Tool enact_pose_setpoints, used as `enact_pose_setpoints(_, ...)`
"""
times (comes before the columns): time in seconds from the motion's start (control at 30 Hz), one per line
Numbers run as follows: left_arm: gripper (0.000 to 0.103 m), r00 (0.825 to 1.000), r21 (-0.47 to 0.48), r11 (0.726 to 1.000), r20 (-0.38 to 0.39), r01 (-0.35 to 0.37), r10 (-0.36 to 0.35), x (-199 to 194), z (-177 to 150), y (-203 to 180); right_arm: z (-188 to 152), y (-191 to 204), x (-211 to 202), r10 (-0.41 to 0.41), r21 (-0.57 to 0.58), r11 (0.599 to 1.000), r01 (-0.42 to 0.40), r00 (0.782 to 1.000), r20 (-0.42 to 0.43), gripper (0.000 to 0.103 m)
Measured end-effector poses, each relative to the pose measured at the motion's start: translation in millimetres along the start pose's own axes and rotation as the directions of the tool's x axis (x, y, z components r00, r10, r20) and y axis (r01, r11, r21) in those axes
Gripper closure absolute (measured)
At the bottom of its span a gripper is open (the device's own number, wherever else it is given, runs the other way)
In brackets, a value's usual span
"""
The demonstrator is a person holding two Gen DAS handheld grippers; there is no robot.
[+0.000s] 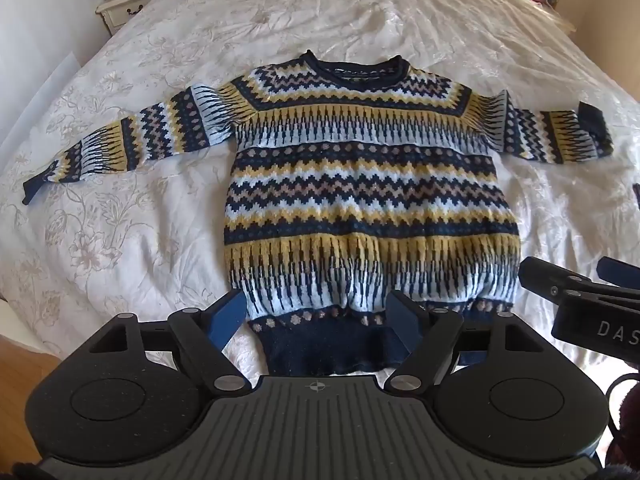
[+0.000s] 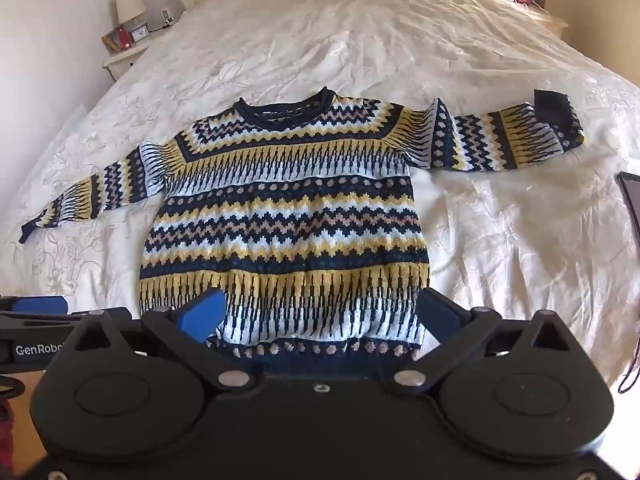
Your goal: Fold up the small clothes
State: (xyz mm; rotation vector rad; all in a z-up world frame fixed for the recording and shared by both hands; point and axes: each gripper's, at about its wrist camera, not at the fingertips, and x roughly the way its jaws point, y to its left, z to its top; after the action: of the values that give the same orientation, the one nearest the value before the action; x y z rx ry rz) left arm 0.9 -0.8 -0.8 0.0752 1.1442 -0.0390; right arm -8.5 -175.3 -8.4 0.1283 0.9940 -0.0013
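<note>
Cream embroidered bedspread (image 1: 120, 216) under sweater (image 1: 360, 184); bedside table (image 1: 120, 8) beyond.

Left gripper (image 1: 316, 316): black body, ribbed grey centre plate with crosshair mark, silver pivot screws, blue fingers (image 1: 228, 314). Right gripper (image 2: 320, 316): plain black body, blue fingers (image 2: 202, 314), silver screws; white "DAS" lettering on its side.
</note>
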Motion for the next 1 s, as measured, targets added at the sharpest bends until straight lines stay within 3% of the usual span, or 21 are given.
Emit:
enact_pose_setpoints(0.47,0.027,1.0,-0.004,1.0,-0.005,0.021,-0.021,-18.2,-1.6,0.9,-6.7,-7.6,-9.5,0.011,0.043,0.999,-0.011,1.0,-0.004,0.002)
enact_pose_setpoints(1.0,0.027,0.999,-0.015,0.999,-0.017,0.028,-0.029,-8.7,-9.1,3.3,-10.2,0.2,-13.3,0.013,0.022,1.0,-0.013,1.0,-0.004,0.002)
